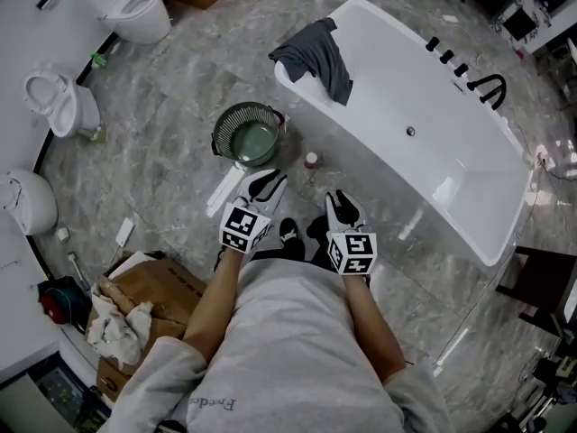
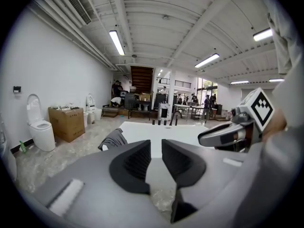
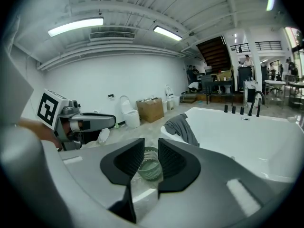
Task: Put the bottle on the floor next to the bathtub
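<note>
Beside bathtub (image 1: 433,88), bottle (image 1: 311,161) upright

Bright, even light came from ceiling tube lights (image 2: 116,42), so shadows were soft. Glare showed on the bathtub (image 1: 442,188) and the glossy marble floor (image 1: 180,88). Both gripper views had heavy fisheye, black vignetted corners and a soft near foreground. Head view was sharper but dimmer.

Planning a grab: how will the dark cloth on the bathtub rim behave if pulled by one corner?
The dark cloth hangs in folds over the bathtub rim, so it is probably floppy and light. The rim looks glossy, so it may slide off whole.
</note>
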`<state>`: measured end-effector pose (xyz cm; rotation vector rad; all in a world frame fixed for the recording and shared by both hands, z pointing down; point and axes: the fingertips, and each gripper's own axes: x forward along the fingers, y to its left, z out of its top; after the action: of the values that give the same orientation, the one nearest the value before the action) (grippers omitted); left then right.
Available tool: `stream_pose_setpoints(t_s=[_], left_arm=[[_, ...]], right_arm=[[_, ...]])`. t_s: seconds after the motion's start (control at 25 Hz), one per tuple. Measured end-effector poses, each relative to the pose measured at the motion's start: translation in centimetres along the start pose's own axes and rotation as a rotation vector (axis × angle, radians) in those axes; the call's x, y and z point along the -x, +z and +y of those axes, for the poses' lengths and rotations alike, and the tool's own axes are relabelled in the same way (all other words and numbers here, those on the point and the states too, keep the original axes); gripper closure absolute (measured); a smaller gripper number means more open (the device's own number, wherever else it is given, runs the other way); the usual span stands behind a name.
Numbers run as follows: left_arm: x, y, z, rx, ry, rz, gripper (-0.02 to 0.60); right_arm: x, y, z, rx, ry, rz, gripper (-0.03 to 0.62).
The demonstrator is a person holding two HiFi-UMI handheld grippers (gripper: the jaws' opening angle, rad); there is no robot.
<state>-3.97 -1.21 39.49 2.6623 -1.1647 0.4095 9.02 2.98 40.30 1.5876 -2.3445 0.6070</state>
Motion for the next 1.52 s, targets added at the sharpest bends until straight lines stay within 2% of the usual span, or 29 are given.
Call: stream_pose_setpoints(t_s=[0.44,0.6,1.28,1.52], left_arm=[[-0.5,0.1,-0.6,0.047,-0.021,-0.014,0.525],[-0.6,0.1,-0.5,0.087,-0.044,-0.015,0.525],[-0.9,0.3,-0.6,0.076,-0.052,-0.023,0.525],[-1.1,0.0,-0.4,0.093,-0.056,-0.023,0.525]], right_arm=[[-0.4,-0.5,0.4,-0.013,-0.016,0.003,0.59],[-0.7,-0.3,-0.1,-0.021,-0.018,0.007,0.592],[-0.8,0.7,-0.5,-0.001,-0.004,-0.016,0.594],[-0.8,1.3,-0.6,0.01,-0.007,-0.038,0.594]])
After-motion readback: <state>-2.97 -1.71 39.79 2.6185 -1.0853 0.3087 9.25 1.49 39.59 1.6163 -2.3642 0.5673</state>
